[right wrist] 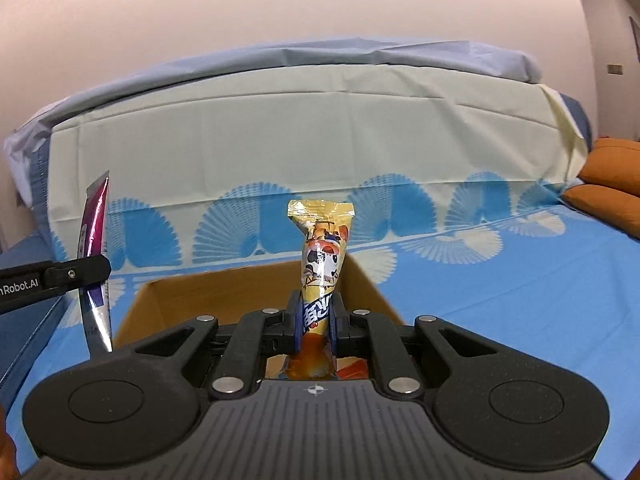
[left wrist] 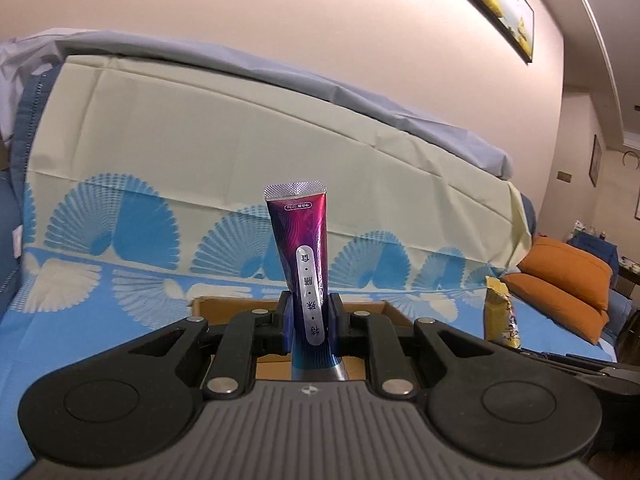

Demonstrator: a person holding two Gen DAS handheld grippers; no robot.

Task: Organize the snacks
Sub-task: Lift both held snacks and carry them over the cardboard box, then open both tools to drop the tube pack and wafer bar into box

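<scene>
My left gripper [left wrist: 310, 318] is shut on a purple snack packet [left wrist: 304, 236] that stands upright between its pads, above the near wall of an open cardboard box [left wrist: 224, 306]. From the right wrist view the same purple snack packet [right wrist: 95, 240] shows at the left, clamped in the left gripper [right wrist: 86, 270]. My right gripper [right wrist: 316, 318] is shut on a yellow snack packet [right wrist: 322, 248] with a cartoon panda, also upright, over the cardboard box [right wrist: 168, 300]. That yellow snack packet [left wrist: 500, 312] appears at the right of the left wrist view. Something orange lies inside the box, partly hidden.
The box rests on a sofa seat under a blue and cream fan-patterned cloth [right wrist: 500, 280], whose backrest [left wrist: 240, 140] rises behind it. Orange cushions [left wrist: 568, 284] lie at the right end. A framed picture [left wrist: 492, 4] hangs on the wall above.
</scene>
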